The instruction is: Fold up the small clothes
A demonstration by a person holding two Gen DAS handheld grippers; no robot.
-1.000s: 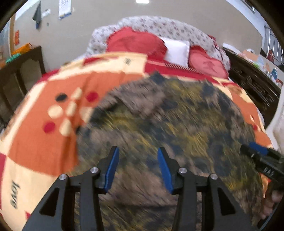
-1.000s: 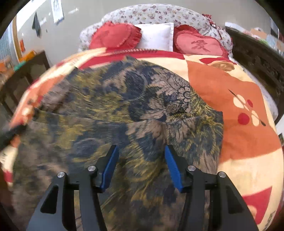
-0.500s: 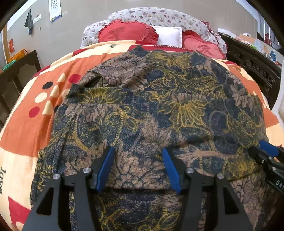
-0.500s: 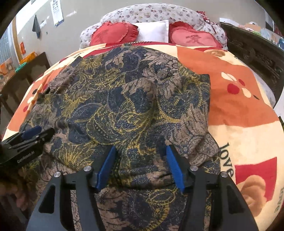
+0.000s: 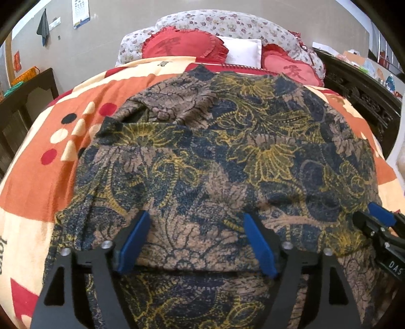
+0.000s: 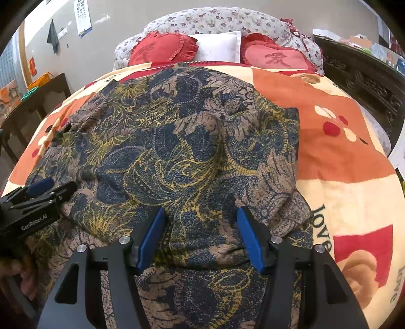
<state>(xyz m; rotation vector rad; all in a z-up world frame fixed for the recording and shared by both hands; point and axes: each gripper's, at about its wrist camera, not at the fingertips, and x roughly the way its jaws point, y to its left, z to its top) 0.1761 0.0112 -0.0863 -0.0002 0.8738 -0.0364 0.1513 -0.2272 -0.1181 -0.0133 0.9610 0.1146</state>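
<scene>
A patterned garment (image 5: 222, 162) in navy, tan and mustard yellow lies spread over the orange, cream and red blanket (image 5: 43, 177) of a bed, covering most of its middle. Its near part is doubled over, with a fold edge running across just in front of both cameras, and a lower layer of the same cloth shows beneath that edge.

The left hand-held gripper (image 5: 196, 240) hangs over the near fold with its blue pads wide apart. Its jaws have just been opening; cloth lies under and between them, but the pads do not press on it. In the right wrist view this gripper (image 6: 46, 187) shows at the left border, over the garment's left side, with a hand (image 6: 19, 275) below it.

The right hand-held gripper (image 6: 201, 235) stands partly open above a raised hump of cloth near the garment's right edge. The fabric sits between its pads without being pinched. In the left wrist view it (image 5: 374, 217) enters from the right border.

At the head of the bed are two red heart-shaped cushions (image 5: 182, 45), a white pillow (image 5: 243, 53) between them, and a floral bolster (image 5: 227, 22) behind. Dark carved wooden furniture (image 6: 364, 83) stands along the right side
</scene>
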